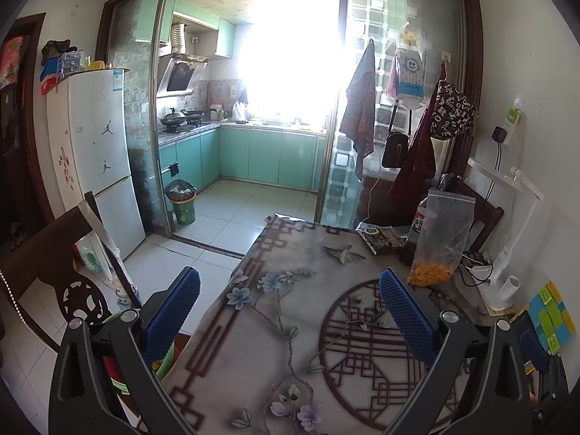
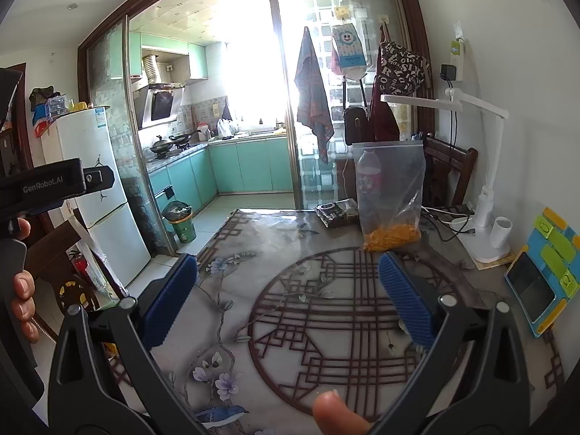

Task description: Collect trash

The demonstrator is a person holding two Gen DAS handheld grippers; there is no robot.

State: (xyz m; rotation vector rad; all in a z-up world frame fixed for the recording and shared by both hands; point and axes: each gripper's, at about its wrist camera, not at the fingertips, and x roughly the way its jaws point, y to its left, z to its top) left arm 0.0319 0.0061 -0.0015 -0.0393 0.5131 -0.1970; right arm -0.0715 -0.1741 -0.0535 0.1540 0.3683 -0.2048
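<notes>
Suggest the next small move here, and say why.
Probably ease the right gripper forward toward the clear bag of orange bits: both grippers are open and empty above the table, and the bag stands just beyond the right fingertips.

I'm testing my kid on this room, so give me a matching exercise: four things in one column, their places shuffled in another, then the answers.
Things:
1. clear bag
2. green bin
3. wok
4. white lamp

Places:
A. on the stove
B. on the kitchen floor
C. standing mid-table, orange bits inside
D. at the table's wall side

Pairs: 1-C, 2-B, 3-A, 4-D
</notes>
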